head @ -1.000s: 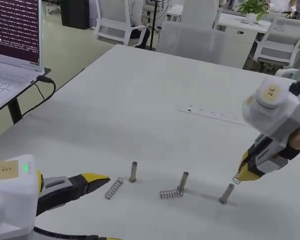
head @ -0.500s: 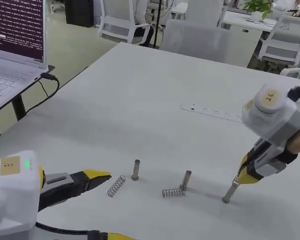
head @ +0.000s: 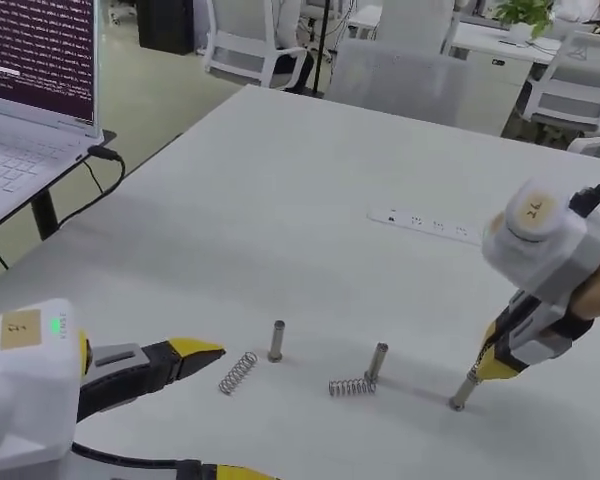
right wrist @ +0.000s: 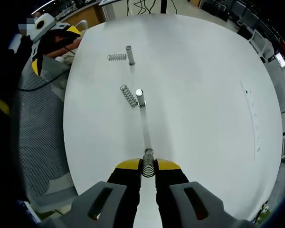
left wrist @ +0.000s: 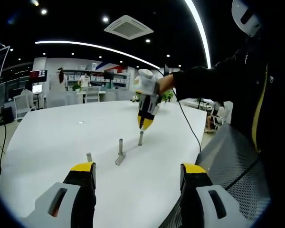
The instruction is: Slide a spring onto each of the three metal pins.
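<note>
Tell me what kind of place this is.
Probably an open-plan office: white swivel chairs, an open laptop beside the big white table, and a potted plant at the back.

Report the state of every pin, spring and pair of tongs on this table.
left tongs: open, empty.
right tongs: shut on held spring.
held spring: at top of right pin.
right pin: upright.
middle pin: upright, bare.
middle spring: lying at middle pin's base.
left pin: upright, bare.
left spring: lying beside left pin.
</note>
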Available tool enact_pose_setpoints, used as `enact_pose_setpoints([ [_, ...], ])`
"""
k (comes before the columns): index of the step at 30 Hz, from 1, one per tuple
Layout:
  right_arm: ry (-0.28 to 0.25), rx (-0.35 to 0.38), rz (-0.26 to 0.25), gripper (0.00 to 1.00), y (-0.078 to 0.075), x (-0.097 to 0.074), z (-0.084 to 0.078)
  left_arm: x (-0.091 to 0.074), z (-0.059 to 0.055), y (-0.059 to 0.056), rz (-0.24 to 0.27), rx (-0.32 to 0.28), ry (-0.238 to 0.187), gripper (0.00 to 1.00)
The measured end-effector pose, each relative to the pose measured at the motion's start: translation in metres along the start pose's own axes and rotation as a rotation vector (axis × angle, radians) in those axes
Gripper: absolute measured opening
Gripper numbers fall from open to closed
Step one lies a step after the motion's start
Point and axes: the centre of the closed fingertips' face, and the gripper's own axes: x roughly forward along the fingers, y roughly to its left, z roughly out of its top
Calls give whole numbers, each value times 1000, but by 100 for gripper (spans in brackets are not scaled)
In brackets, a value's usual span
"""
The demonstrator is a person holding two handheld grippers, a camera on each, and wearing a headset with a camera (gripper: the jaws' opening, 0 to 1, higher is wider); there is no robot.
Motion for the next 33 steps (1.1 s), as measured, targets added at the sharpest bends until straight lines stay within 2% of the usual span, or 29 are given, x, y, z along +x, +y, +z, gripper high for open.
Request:
enact_pose_setpoints([
  [16,20,22,-11,8,-1,31,-8,-2,0,-1,3,-1,2,68],
  [28,37,23,-20,9,-3,44,-13,-4,-1,2,10,-4,1,67],
  [33,37,30,-21,9,-4,44,-12,-4,-1,1,9,-3,1,67],
])
